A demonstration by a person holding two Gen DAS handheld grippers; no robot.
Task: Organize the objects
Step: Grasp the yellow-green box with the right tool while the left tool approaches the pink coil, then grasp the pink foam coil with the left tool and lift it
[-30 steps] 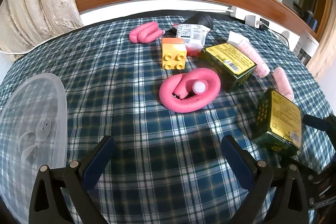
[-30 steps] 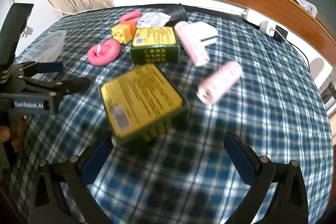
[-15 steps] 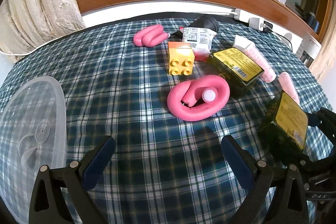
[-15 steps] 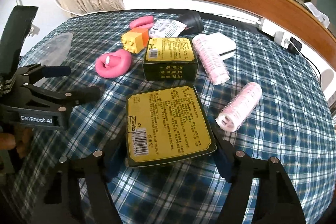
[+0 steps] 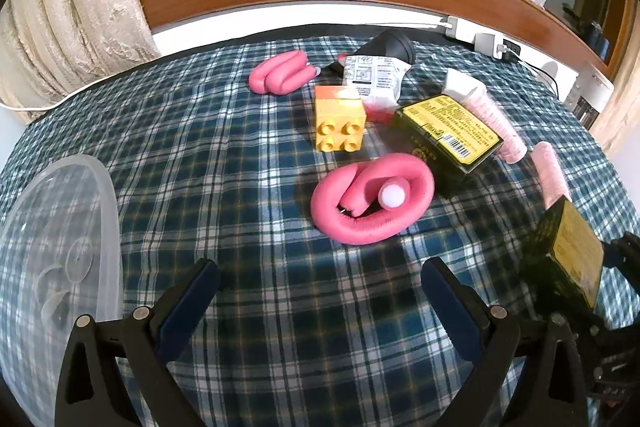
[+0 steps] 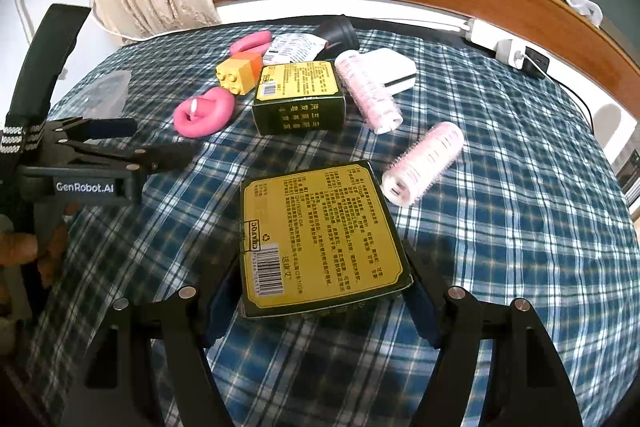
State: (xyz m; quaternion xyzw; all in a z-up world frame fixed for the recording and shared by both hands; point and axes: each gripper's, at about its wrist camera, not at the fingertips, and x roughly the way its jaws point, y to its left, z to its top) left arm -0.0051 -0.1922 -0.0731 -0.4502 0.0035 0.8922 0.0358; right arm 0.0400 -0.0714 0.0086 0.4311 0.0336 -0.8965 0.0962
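Box in grip: a green box with a yellow label (image 6: 320, 239) sits between the pads of the right gripper (image 6: 320, 301), clamped on both sides and apparently just clear of the cloth; the left wrist view shows it at the far right (image 5: 568, 259).
Left gripper: its jaws stand wide apart and hold nothing (image 5: 318, 287); it hovers low over the plaid cloth (image 5: 200, 147), near the pink foam loop (image 5: 372, 203).
Second box: a matching green box (image 6: 298, 95) lies flat further back, beside the foam loop and touching a pink roller (image 6: 368, 91).
Loose roller: another pink roller (image 6: 424, 163) lies on its side just beyond the held box.
Other items: a yellow block (image 5: 340, 123), a folded pink foam tube (image 5: 280, 73), a white packet (image 5: 374, 77), a dark object behind it and a white flat box (image 6: 392, 69) are scattered near the far edge.
Clear lid: a round plastic lid (image 5: 60, 267) lies at the left edge, apart from everything else.
Done: nothing looks grouped or put away yet; like things lie apart.
Left: judged from the spread, nearly all of it. A likely start is setting the held box by its twin, then pairing rollers and foam pieces.
Destination: no bin or tray shows, so I cannot tell where things should end up.
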